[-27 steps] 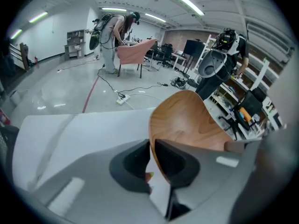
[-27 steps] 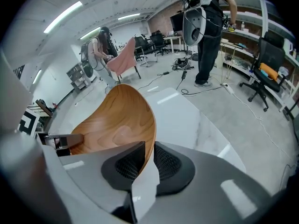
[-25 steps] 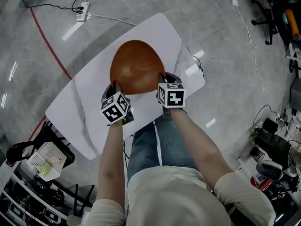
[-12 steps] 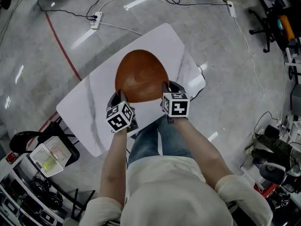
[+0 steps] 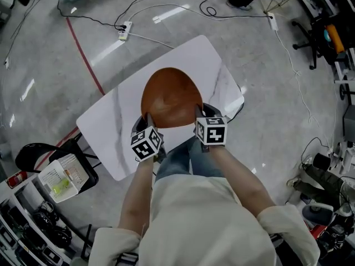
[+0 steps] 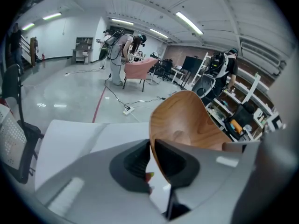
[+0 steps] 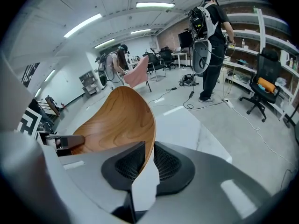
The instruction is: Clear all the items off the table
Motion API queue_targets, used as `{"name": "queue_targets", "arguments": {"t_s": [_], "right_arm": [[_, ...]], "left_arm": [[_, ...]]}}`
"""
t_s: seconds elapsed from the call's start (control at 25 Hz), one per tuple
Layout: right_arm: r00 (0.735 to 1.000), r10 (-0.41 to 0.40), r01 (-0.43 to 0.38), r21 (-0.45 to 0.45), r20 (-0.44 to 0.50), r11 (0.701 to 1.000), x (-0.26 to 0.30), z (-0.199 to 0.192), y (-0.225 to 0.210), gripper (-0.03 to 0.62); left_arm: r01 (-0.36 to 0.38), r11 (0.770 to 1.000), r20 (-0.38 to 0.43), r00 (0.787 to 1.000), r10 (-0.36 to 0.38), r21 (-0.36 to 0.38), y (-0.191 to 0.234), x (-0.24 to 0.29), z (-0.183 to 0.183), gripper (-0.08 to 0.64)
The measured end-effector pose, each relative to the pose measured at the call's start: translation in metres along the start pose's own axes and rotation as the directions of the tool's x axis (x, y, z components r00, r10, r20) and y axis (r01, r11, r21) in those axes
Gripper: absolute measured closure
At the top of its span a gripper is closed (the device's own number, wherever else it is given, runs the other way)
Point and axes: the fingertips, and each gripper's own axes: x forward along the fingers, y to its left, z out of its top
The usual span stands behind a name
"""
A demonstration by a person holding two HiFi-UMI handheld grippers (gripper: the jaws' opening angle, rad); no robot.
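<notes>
Both grippers are clamped on the near rim of the wooden bowl [image 5: 171,96], left gripper [image 5: 148,119] and right gripper [image 5: 198,112] one to each side. Beneath it is the white table [image 5: 111,132], with nothing else showing on it. The bowl is empty and extends forward from the jaws, its long axis pointing away from the person. Neither gripper is nearer.

Bowl [image 5: 171,101] over table [image 5: 111,140], between left gripper [image 5: 147,119] and right gripper [image 5: 198,111]
</notes>
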Motion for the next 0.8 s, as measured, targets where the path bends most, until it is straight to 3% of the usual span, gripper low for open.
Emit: {"name": "queue_targets", "arguments": {"t_s": [0.44, 0.8], "right_arm": [[0.995, 0.087, -0.083, -0.089, 0.039, 0.993, -0.035, -0.001, 0.032, 0.537], [0.985, 0.167, -0.157, -0.168, 0.047, 0.973, -0.079, -0.026, 0.038, 0.537]], "left_arm": [[-0.045, 0.998, 0.083, 0.995, 0.049, -0.053, 0.015, -0.061, -0.011, 0.520], [-0.109, 0.986, 0.162, 0.978, 0.130, -0.130, 0.006, -0.125, -0.045, 0.522]]}}
